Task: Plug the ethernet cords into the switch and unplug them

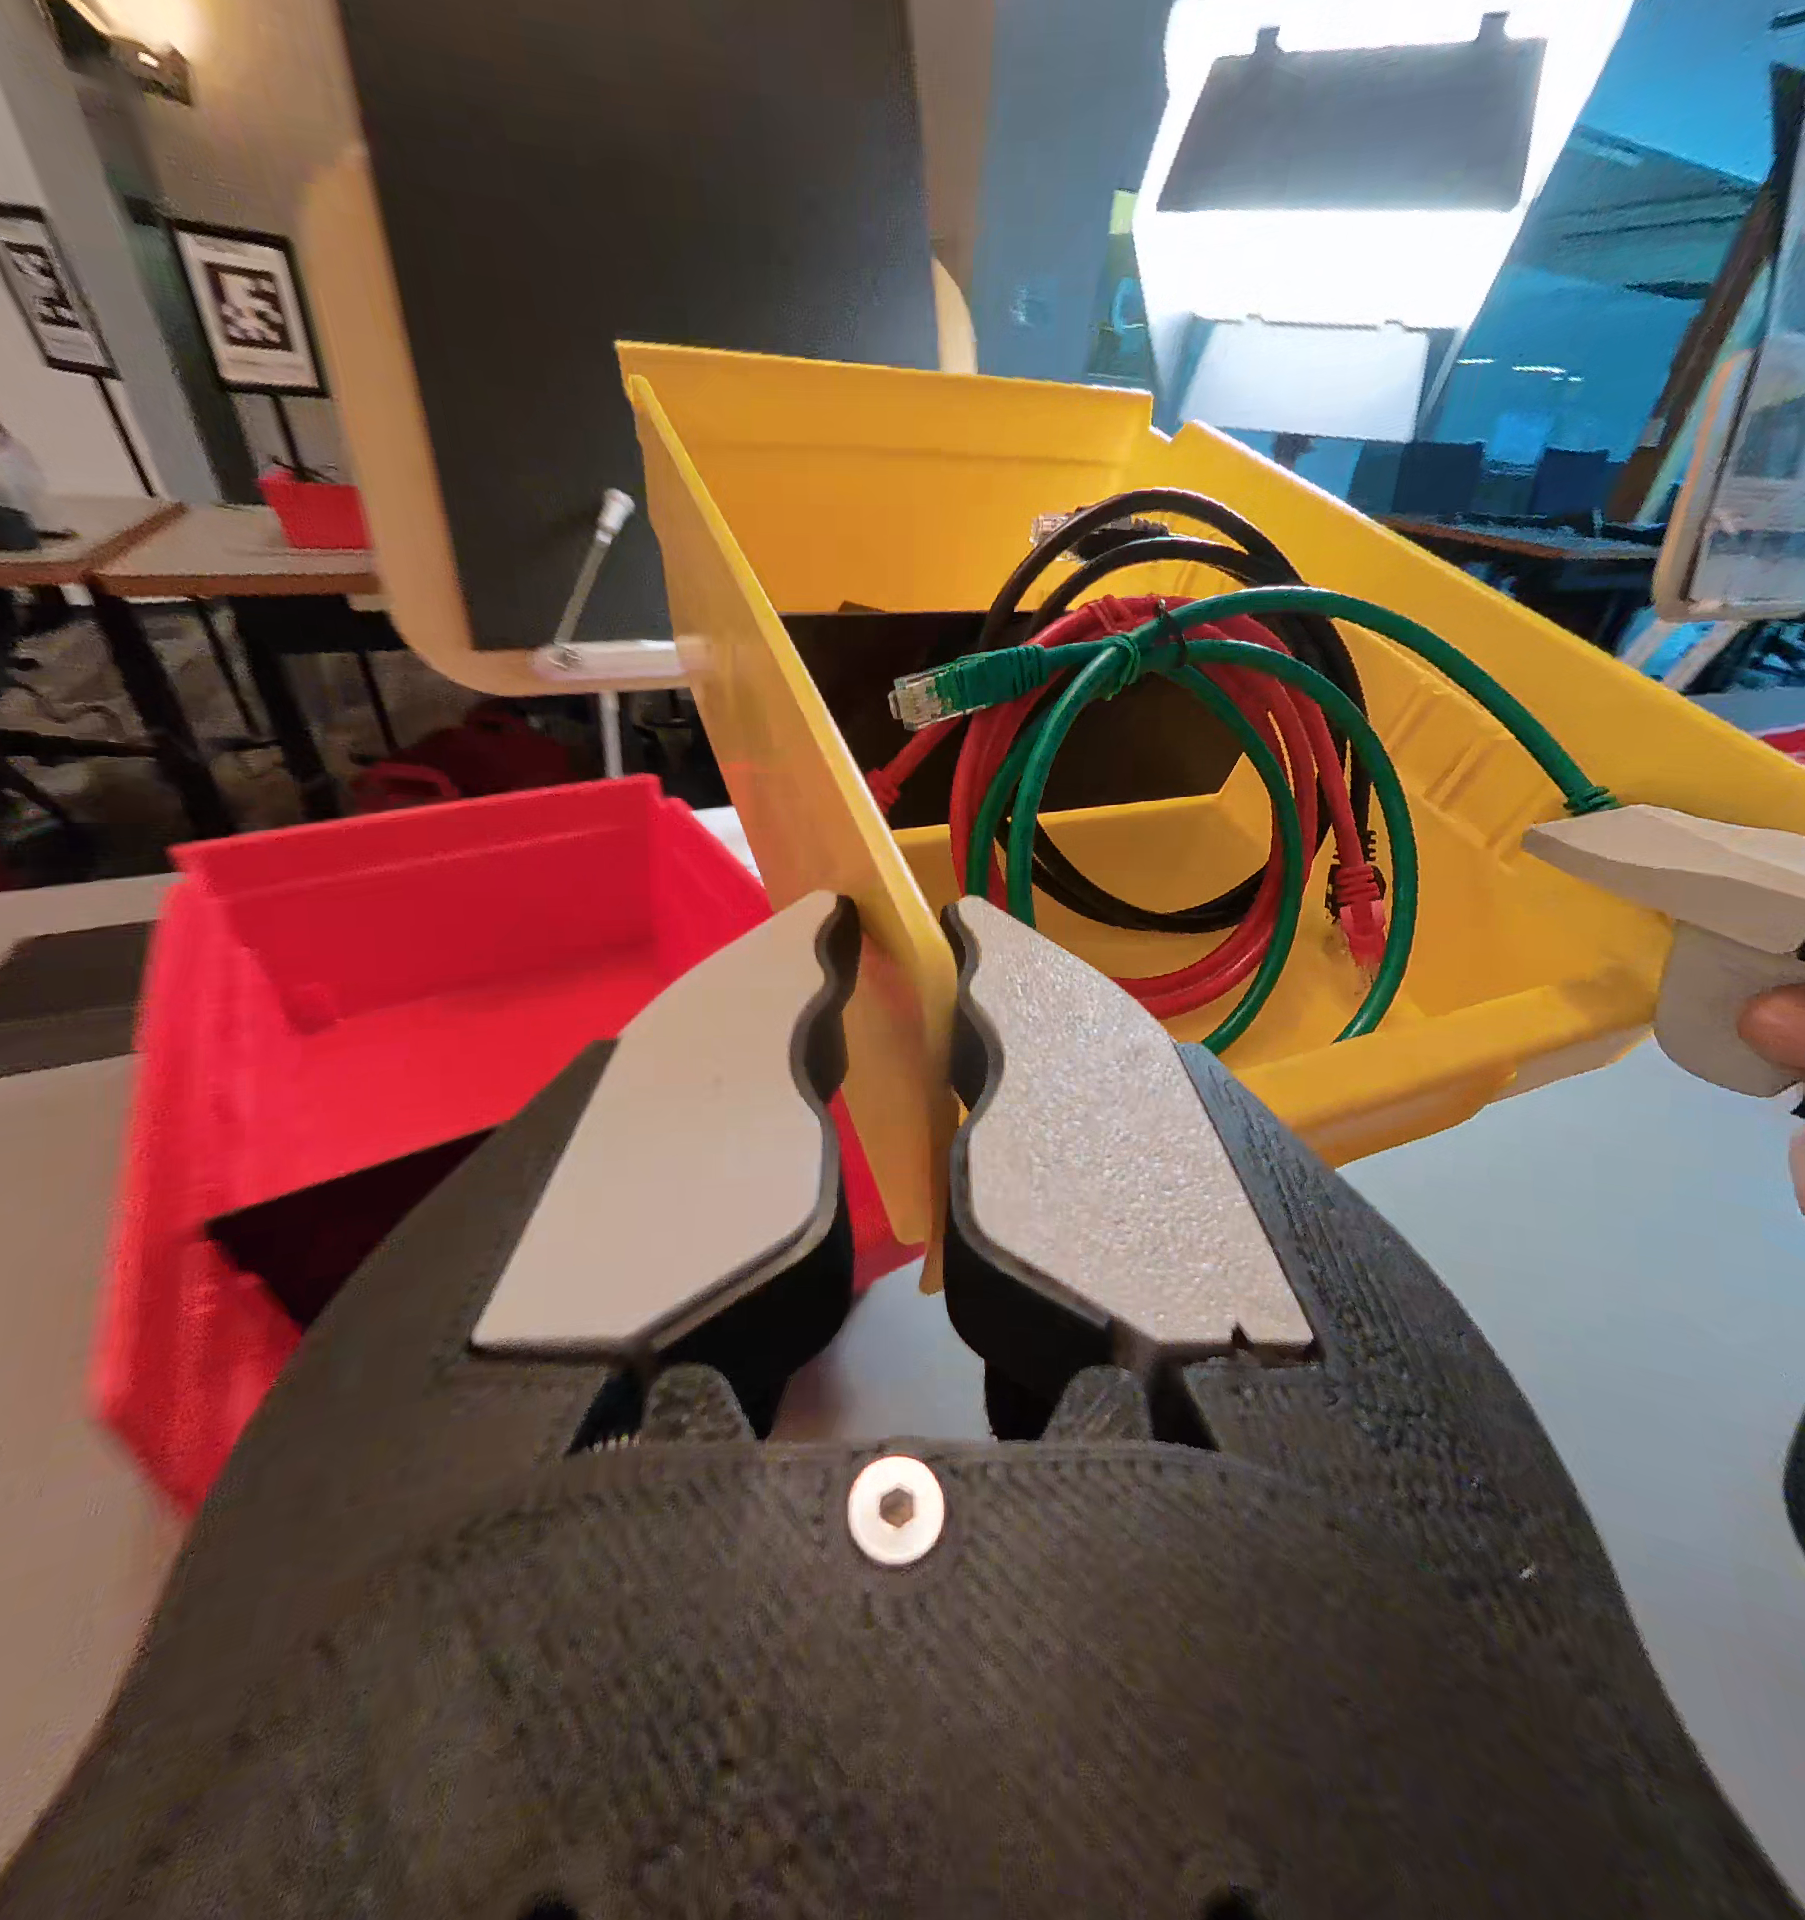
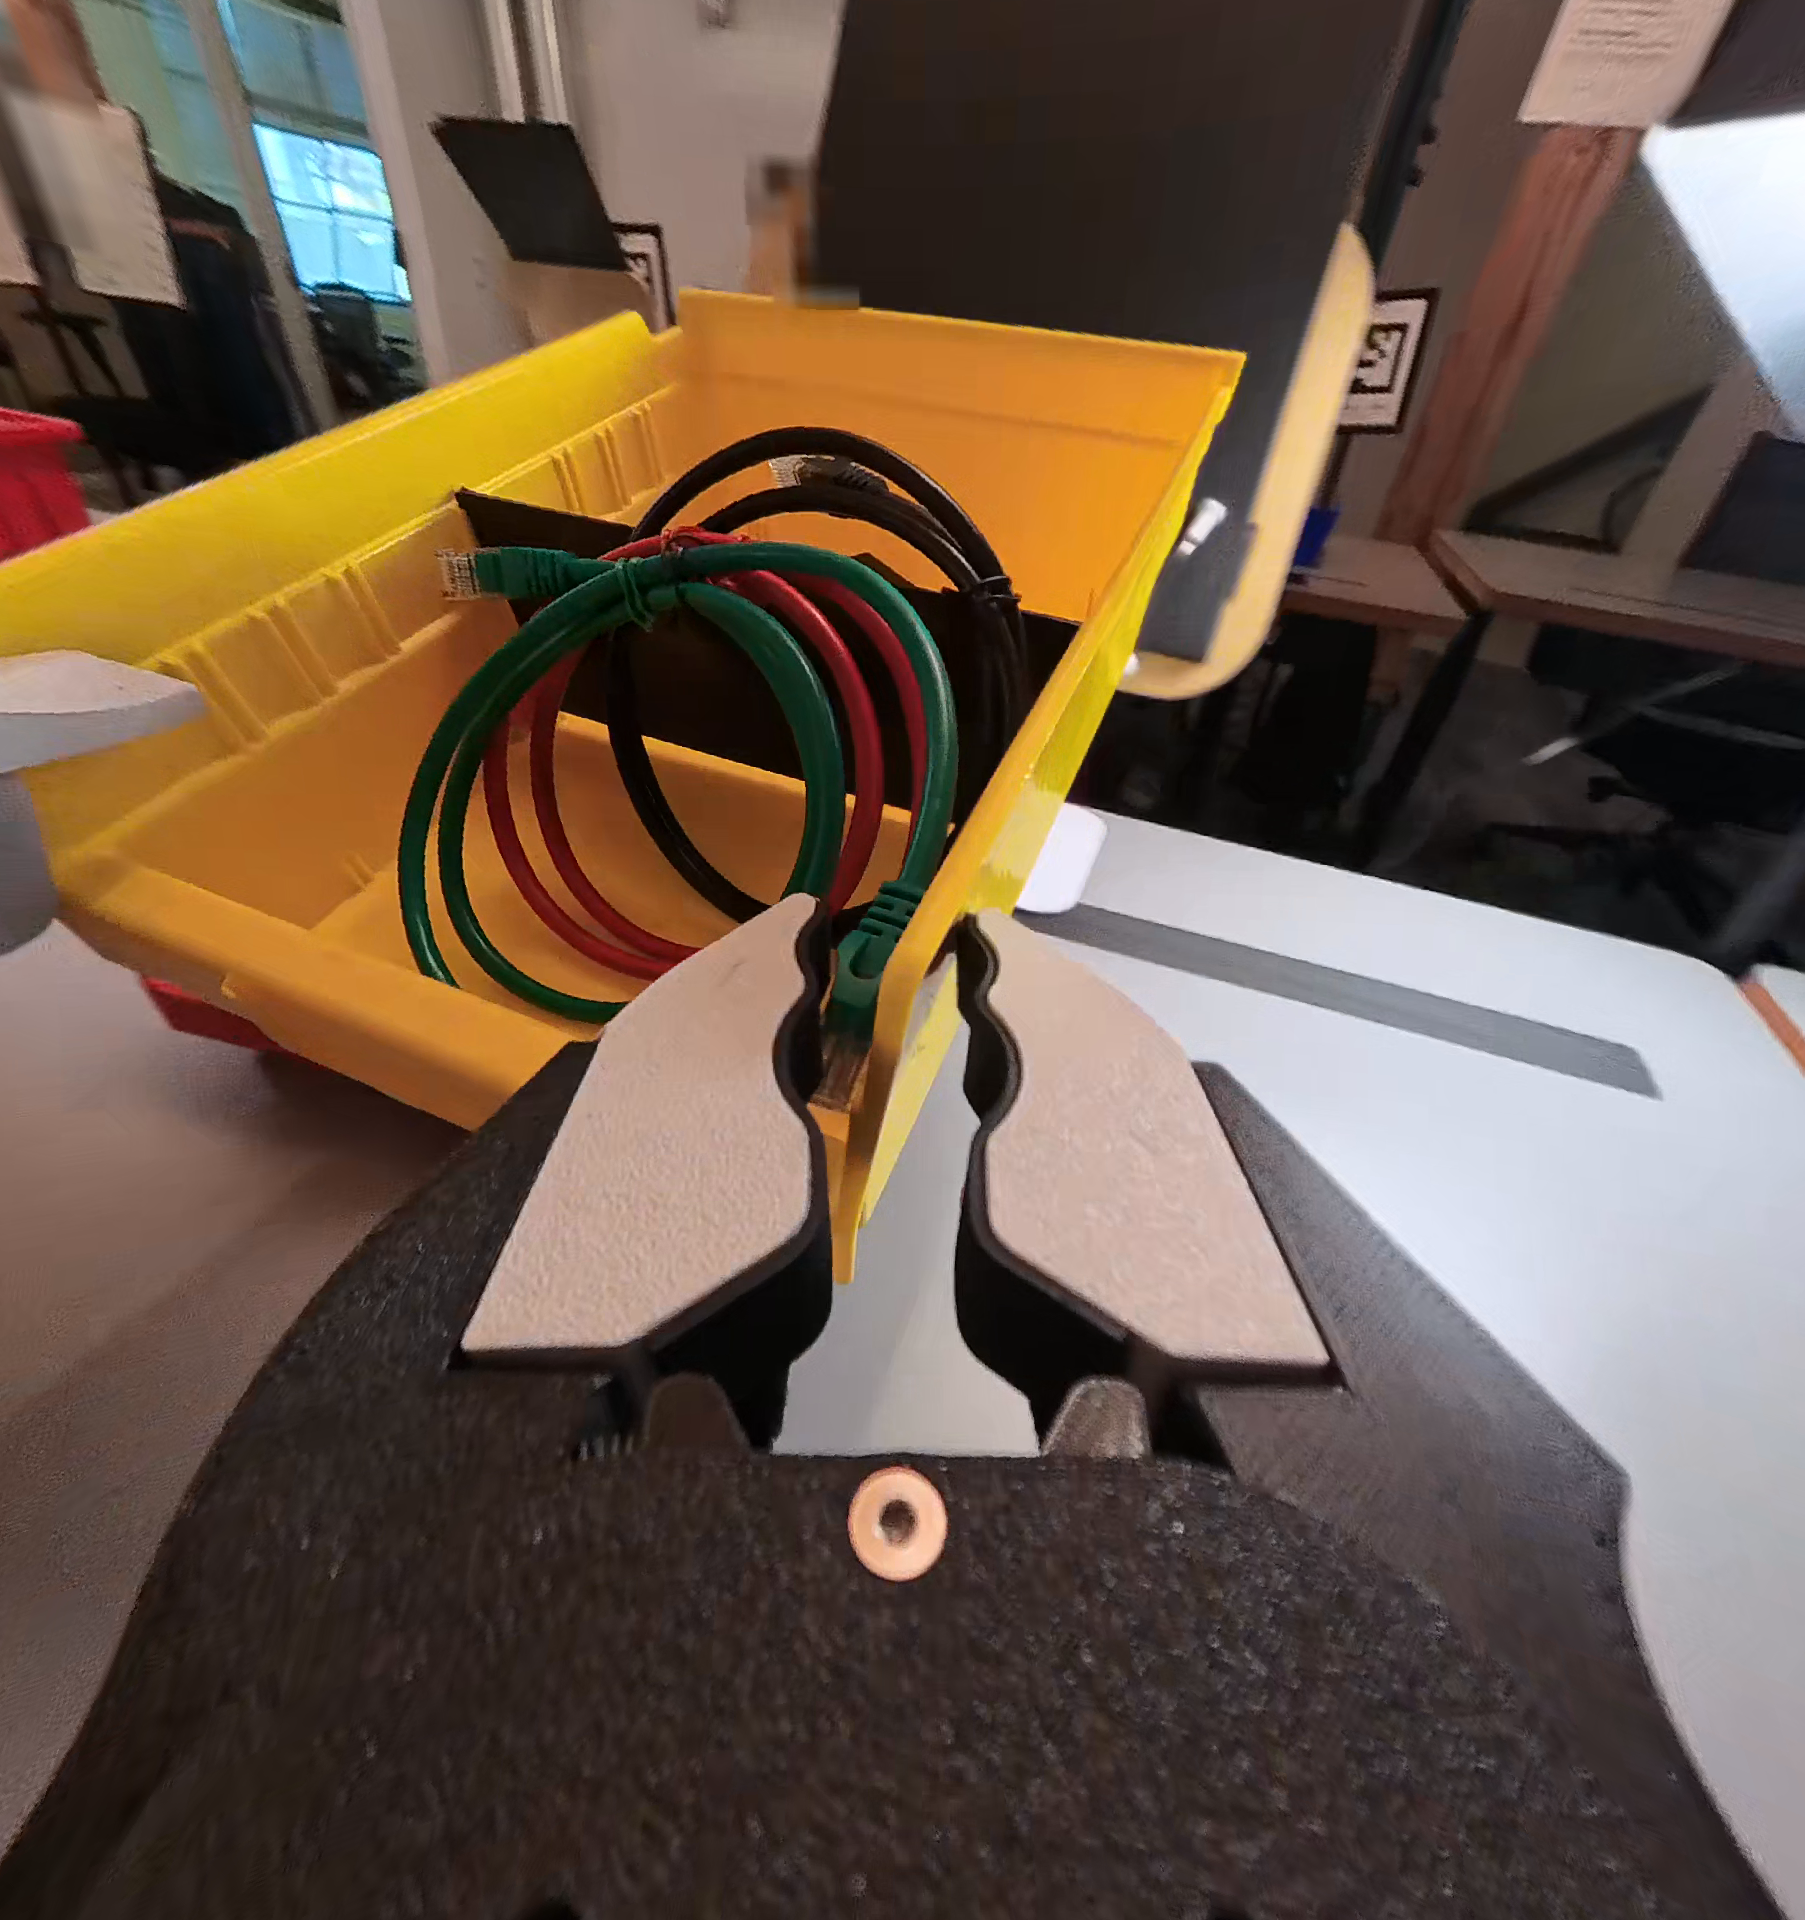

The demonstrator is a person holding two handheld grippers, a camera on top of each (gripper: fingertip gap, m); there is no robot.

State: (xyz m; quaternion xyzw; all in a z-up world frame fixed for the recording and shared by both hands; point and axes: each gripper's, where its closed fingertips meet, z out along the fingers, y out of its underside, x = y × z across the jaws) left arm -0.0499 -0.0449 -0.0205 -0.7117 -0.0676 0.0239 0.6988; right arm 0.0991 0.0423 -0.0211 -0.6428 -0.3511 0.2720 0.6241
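A yellow bin (image 1: 877, 457) is held tilted above the table, also in the right wrist view (image 2: 929, 384). Inside lie coiled ethernet cords: green (image 1: 1282, 597) (image 2: 430, 821), red (image 1: 1357, 904) (image 2: 524, 831) and black (image 1: 1168, 499) (image 2: 825, 436). My left gripper (image 1: 903, 925) is shut on the bin's left side wall. My right gripper (image 2: 893, 925) is shut on the bin's right side wall, with a green plug (image 2: 856, 966) beside its left finger. One finger of the right gripper (image 1: 1656, 862) shows at the bin's far wall. No switch is in view.
A red bin (image 1: 441, 935) sits on the table left of and partly under the yellow bin. A black divider (image 2: 711, 707) stands across the yellow bin. The grey table (image 2: 1397, 1195) has a dark tape strip (image 2: 1345, 997) and a white object (image 2: 1064, 862). Chairs and desks stand behind. The left gripper's tips are roughly 15 cm from the right gripper's.
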